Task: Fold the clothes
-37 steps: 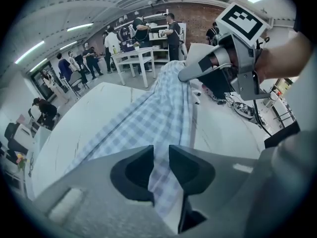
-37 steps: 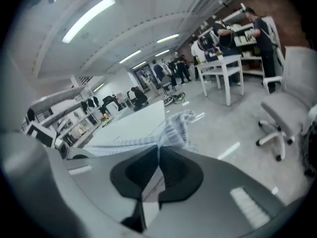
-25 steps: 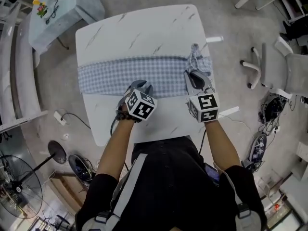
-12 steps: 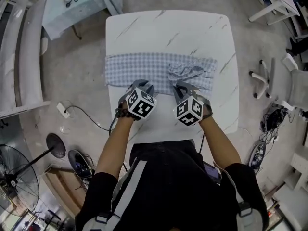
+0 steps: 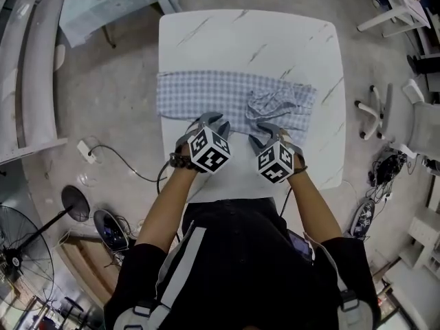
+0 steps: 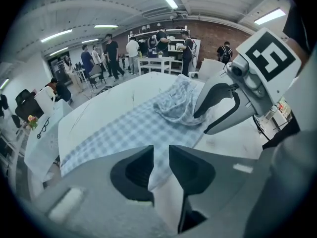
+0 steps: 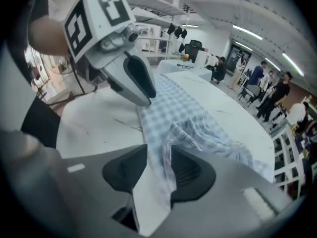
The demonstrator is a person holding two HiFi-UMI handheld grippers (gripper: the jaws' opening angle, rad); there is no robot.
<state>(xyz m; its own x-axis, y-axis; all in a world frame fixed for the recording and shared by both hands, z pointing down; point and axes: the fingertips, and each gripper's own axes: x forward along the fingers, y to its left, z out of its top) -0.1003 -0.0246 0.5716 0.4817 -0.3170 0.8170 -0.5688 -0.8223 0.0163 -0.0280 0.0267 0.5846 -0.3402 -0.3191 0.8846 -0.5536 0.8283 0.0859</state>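
A blue-and-white checked cloth lies as a long band across the white marble table. Its right end is bunched into a crumpled heap on top of the band. My left gripper sits at the cloth's near edge, shut on a pinch of the fabric. My right gripper stands just right of it, by the heap. Its jaws have just been opening. A strip of cloth still hangs between them, lying against one jaw with a gap beside it.
A pale side table stands beyond the far left corner. A fan and floor cables are at the left, white chairs at the right. People stand far back in the room.
My right gripper has carried the cloth's right end leftward and down onto the band, where it now lies bunched, and its jaws have parted. The left gripper stays at the near edge.
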